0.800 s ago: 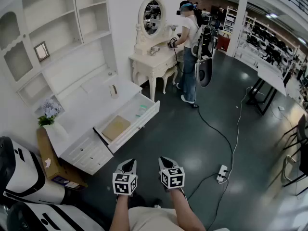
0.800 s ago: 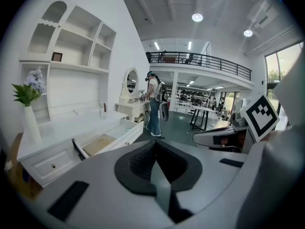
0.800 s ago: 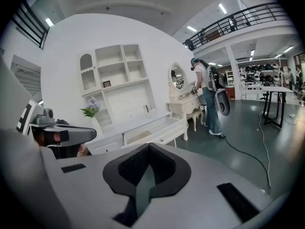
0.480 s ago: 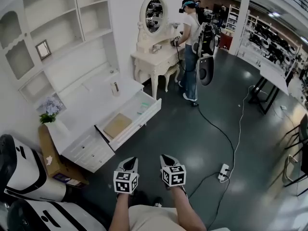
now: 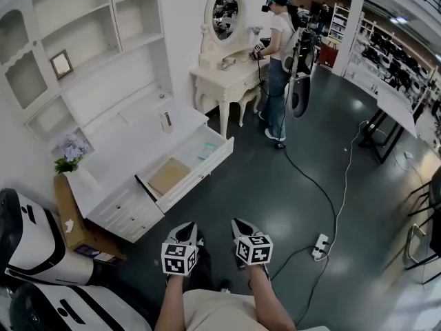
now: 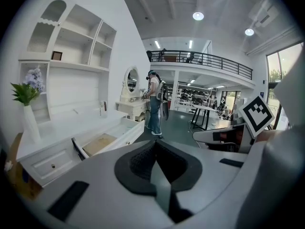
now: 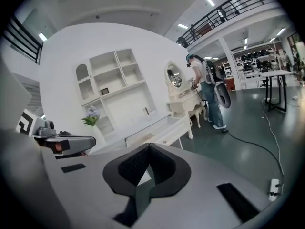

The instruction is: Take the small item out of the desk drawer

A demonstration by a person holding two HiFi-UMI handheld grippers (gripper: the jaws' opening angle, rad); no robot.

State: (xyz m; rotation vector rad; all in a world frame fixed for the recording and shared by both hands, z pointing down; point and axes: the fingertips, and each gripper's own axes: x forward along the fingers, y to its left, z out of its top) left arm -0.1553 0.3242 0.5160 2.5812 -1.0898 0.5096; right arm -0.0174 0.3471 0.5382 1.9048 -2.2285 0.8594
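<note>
A white desk (image 5: 131,147) stands ahead on the left with its drawer (image 5: 207,173) pulled open. In the drawer lie a flat tan item (image 5: 168,176) and a small pale green item (image 5: 205,151). Both grippers hang low over the dark floor, well short of the desk. My left gripper (image 5: 186,227) is shut and holds nothing; so is my right gripper (image 5: 240,223). The left gripper view looks past the left gripper (image 6: 155,142) to the open drawer (image 6: 114,138) and the tan item (image 6: 97,143). Beyond the right gripper (image 7: 150,145) the drawer (image 7: 167,131) also shows.
A person (image 5: 279,54) stands at a white vanity (image 5: 227,78) with an oval mirror beyond the desk. A power strip (image 5: 318,247) and cable lie on the floor at right. A cardboard box (image 5: 67,216), a flower vase (image 5: 69,165) and white machines (image 5: 27,247) sit at left.
The head view has shifted a little, with the desk and vanity slightly further right. Both grippers stay shut, side by side at the bottom of the view.
</note>
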